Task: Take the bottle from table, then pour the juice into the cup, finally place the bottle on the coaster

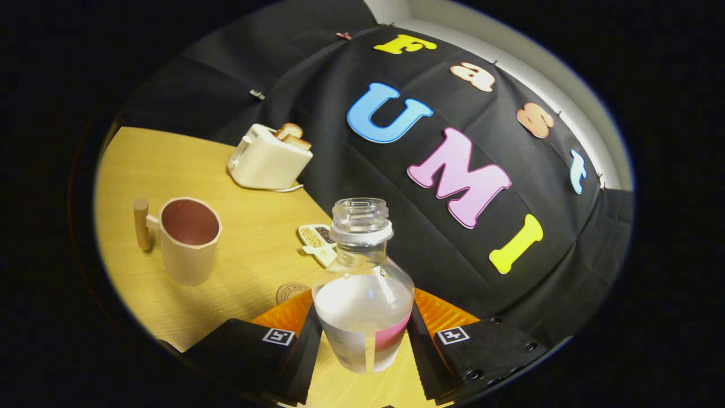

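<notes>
Claw (pixel 362 334) fingers clamp clear plastic bottle (pixel 362 283); faceted cup (pixel 190 238) beyond.

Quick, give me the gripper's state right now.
Hand-held gripper: shut on the clear plastic bottle, uncapped and partly filled with pale liquid; both fingers press its sides, holding it tilted toward the beige cup with the wooden handle.
</notes>
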